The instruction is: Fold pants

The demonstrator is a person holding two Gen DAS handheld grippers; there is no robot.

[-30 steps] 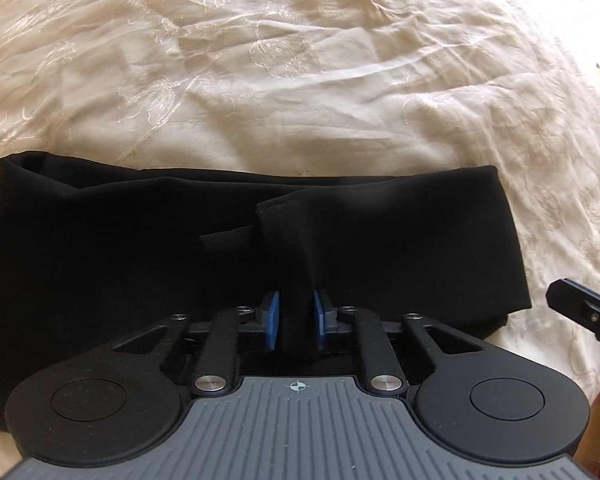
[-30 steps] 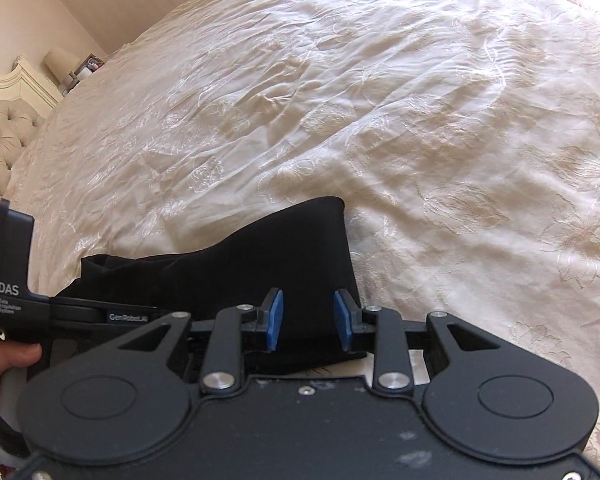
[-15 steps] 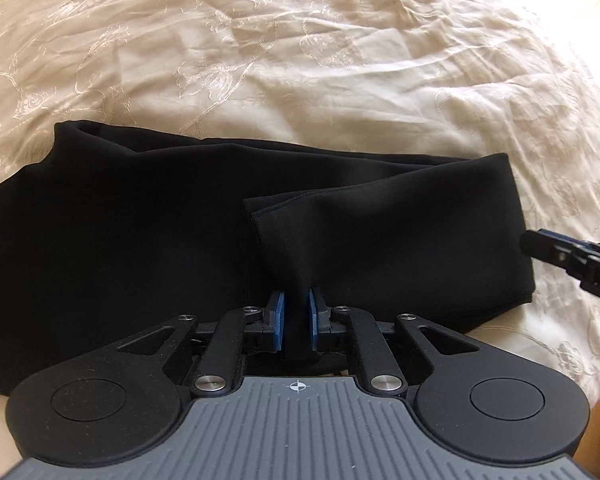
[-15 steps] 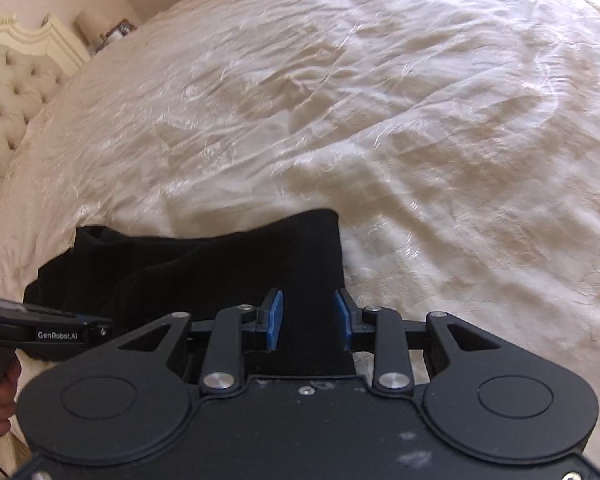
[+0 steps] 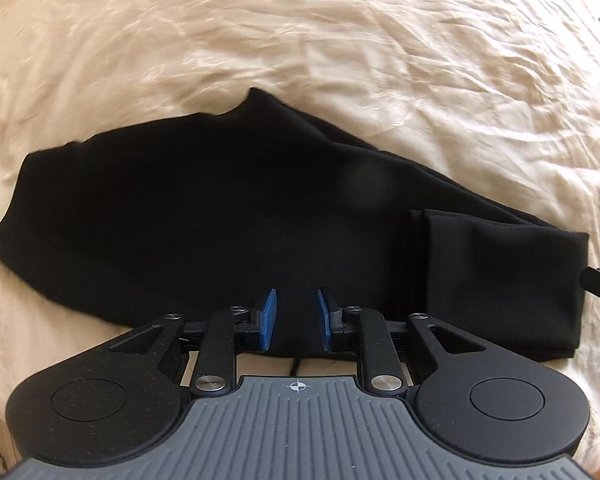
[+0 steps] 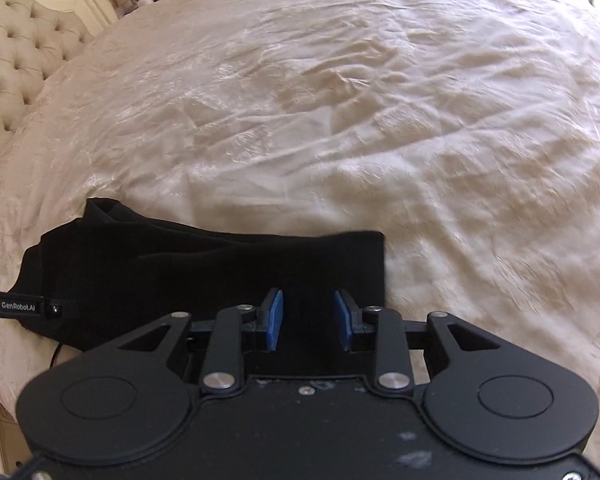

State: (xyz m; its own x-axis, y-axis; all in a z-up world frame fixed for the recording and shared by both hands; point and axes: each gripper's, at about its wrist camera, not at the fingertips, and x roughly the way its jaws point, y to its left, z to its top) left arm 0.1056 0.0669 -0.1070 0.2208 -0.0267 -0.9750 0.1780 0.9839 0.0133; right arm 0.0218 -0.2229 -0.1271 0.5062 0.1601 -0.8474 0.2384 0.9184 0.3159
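**A:** Black, soft woven cloth: the black fabric pants (image 5: 228, 216) lie folded in a long band on the cream embroidered bedspread (image 5: 340, 40), near its front edge and well away from the tufted cream headboard (image 6: 12, 52).

**B:** And the claws?

**A:** The left gripper (image 5: 293, 320) has its blue pads parted, with dark cloth between them but not pinched. The right gripper (image 6: 309, 320) is likewise spread over the band's end nearest the bedspread's front edge, gripping nothing as far as I can tell.

**B:** What might go wrong?

**A:** I'd judge the doubled end (image 5: 496, 280) could slide or spring open if a pad catches it on the way out. Dragging the cloth would also skew the layers, and the loose bump on the band's far edge could spoil the next fold.
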